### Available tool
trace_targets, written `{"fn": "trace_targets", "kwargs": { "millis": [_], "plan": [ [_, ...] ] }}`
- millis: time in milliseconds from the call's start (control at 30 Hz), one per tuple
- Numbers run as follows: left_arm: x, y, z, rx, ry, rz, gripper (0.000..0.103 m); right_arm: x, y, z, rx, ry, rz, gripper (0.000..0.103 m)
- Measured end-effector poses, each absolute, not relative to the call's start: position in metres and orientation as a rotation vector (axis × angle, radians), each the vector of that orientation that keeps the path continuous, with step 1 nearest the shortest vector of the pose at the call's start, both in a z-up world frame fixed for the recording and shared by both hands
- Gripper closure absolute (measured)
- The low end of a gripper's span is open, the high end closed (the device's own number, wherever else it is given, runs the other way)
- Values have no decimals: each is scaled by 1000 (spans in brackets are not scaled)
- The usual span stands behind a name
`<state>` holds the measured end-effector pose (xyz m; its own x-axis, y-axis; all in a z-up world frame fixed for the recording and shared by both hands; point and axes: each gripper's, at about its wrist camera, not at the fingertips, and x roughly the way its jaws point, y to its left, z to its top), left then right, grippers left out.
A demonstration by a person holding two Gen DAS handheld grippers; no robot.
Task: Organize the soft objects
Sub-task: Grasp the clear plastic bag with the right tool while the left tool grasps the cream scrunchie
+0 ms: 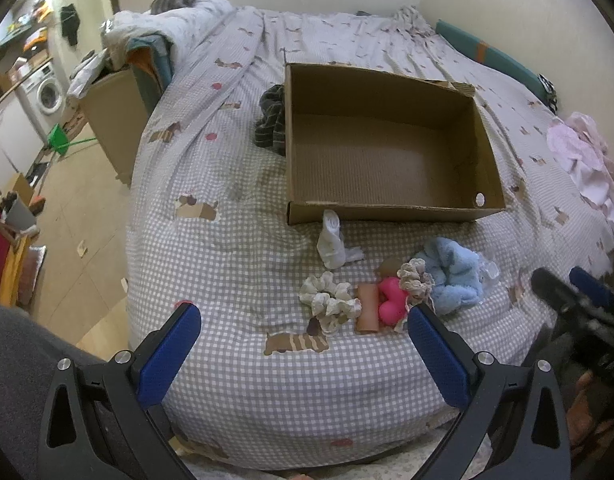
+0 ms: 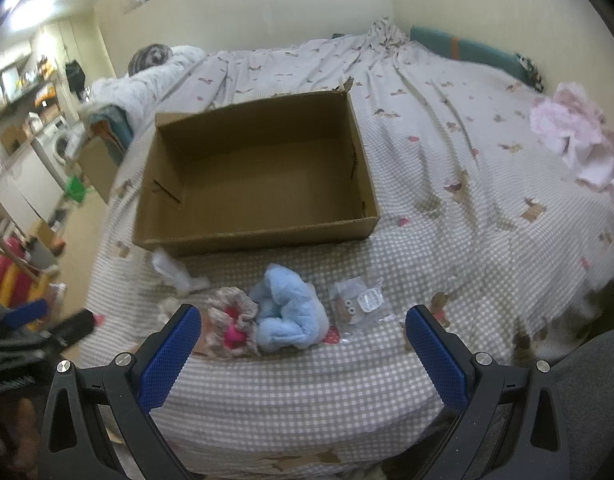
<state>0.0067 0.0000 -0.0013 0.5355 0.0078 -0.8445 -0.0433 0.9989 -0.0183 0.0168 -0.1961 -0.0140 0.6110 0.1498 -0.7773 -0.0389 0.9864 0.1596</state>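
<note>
An empty cardboard box (image 1: 387, 208) (image 2: 251, 236) sits open on the checked bedspread. In front of it lie a white rolled cloth (image 1: 331, 240) (image 2: 175, 272), a beige scrunchie (image 1: 331, 300), a pink soft toy (image 1: 391, 306) (image 2: 231, 334), a second frilly scrunchie (image 1: 417, 280) (image 2: 231, 300), a fluffy blue scrunchie (image 1: 453, 276) (image 2: 289, 312) and a clear packet (image 2: 361, 306). My left gripper (image 1: 303, 316) is open and empty just short of the beige scrunchie. My right gripper (image 2: 303, 316) is open and empty, with the blue scrunchie between and just beyond its fingers.
A dark striped garment (image 1: 271, 120) lies against the box's left side. Pink clothing (image 1: 587, 160) (image 2: 579, 136) is heaped at the bed's right edge. A pillow pile (image 1: 179, 28) and another carton (image 1: 115, 120) stand at the bed's left. The floor drops off to the left.
</note>
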Motion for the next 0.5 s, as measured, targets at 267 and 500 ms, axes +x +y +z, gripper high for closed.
{"fn": "trace_targets", "kwargs": {
  "millis": [267, 500],
  "plan": [
    [26, -5, 15, -32, 1025, 8, 0, 37, -216, 16, 170, 914, 123, 0],
    [53, 0, 11, -28, 1073, 27, 0, 67, -242, 21, 182, 958, 98, 0]
  ]
}}
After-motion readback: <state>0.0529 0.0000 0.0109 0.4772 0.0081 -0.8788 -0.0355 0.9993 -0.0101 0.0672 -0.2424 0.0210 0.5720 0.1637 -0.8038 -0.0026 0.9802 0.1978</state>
